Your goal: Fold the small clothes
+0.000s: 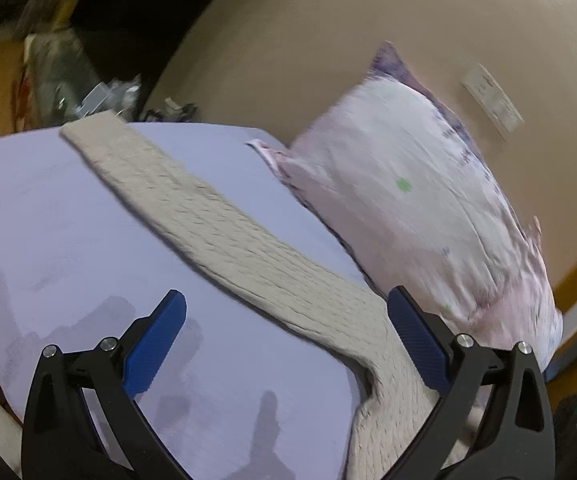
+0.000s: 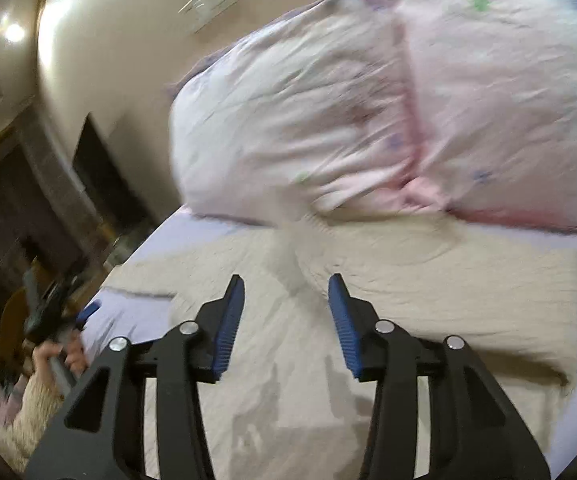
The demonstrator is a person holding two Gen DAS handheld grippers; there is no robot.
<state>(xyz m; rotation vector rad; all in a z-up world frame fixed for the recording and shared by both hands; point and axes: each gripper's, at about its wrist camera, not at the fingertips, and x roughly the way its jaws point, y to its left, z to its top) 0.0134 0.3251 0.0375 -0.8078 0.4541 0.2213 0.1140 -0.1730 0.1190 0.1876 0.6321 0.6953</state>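
A cream knitted garment (image 2: 408, 288) lies spread on the lilac bedsheet (image 1: 68, 220). In the left wrist view one long knitted sleeve (image 1: 224, 232) runs from the far left down to my left gripper (image 1: 288, 308), which is open and empty above the sheet; its right finger (image 1: 420, 340) sits at the sleeve's edge. My right gripper (image 2: 286, 292) is open and empty, hovering over the middle of the garment body. The left gripper also shows in the right wrist view (image 2: 52, 316), held in a hand at the garment's left edge.
A pink floral pillow (image 1: 408, 200) leans on the beige headboard (image 1: 308, 40) just behind the garment; the pillows also fill the top of the right wrist view (image 2: 368, 100). Clutter (image 1: 100, 96) lies past the bed's far edge. A dark opening (image 2: 104, 176) shows by the wall.
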